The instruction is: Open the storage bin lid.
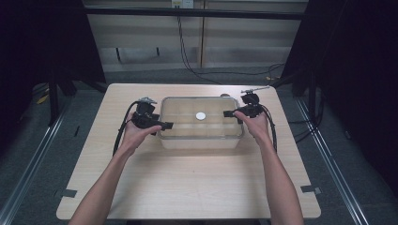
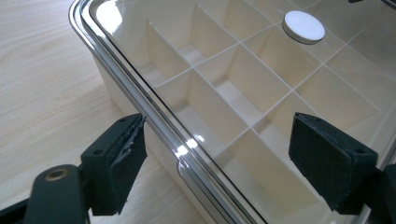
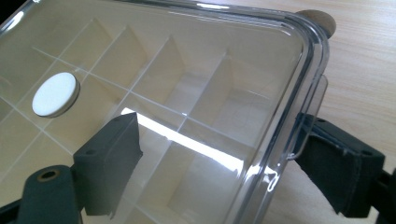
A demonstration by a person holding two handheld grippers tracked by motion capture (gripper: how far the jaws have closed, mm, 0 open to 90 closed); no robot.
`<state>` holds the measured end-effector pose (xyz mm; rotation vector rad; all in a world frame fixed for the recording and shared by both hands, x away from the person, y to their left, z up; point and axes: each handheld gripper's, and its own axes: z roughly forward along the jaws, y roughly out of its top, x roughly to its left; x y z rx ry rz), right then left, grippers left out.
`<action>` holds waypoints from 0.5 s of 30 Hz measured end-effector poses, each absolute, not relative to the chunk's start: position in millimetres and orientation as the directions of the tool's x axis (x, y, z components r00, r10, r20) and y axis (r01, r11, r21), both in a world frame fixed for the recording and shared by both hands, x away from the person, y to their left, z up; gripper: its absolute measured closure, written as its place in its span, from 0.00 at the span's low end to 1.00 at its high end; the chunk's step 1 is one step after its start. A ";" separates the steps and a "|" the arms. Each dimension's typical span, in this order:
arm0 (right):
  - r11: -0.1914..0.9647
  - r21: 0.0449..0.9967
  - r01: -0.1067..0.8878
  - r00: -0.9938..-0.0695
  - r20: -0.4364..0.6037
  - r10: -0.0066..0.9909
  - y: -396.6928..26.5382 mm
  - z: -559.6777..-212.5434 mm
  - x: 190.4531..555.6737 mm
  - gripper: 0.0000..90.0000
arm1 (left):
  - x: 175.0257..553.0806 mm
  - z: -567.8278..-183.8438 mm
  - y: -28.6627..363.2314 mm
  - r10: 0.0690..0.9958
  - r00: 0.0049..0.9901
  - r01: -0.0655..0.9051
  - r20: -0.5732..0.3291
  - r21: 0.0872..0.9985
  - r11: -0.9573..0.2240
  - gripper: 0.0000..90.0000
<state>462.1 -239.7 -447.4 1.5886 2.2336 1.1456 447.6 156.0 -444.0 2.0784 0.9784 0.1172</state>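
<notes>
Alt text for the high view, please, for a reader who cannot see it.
A person's two hands hold the left gripper and the right gripper at opposite ends of a clear-lidded compartment box on a light wooden table. A small white disc sits at the lid's middle.

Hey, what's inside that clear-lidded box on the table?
Through the clear lid, the box shows white dividers forming compartments, and those in sight look empty. A white round knob sits on the lid. Glare and both claws' black pads hide some compartment floors.
</notes>
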 end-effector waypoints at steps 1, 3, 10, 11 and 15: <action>0.132 0.667 0.733 -0.415 0.286 0.864 -239.7 -448.1 462.5 0.17 | 448.7 -445.2 156.5 0.679 0.687 0.612 -0.258 0.709 -0.350 0.20; 0.132 0.670 0.731 -0.416 0.284 0.864 -239.1 -448.5 462.9 0.16 | 450.5 -446.0 157.8 0.682 0.684 0.614 -0.258 0.708 -0.348 0.18; 0.115 0.668 0.735 -0.414 0.308 0.857 -239.7 -450.3 465.1 0.17 | 454.2 -447.5 155.0 0.669 0.692 0.616 -0.271 0.705 -0.352 0.18; 0.115 0.668 0.736 -0.414 0.308 0.857 -239.6 -450.8 465.7 0.17 | 454.9 -447.2 154.4 0.669 0.695 0.613 -0.264 0.703 -0.360 0.18; 0.109 0.672 0.733 -0.409 0.308 0.859 -238.9 -451.0 465.4 0.17 | 457.2 -449.1 152.3 0.677 0.675 0.633 -0.292 0.700 -0.329 0.18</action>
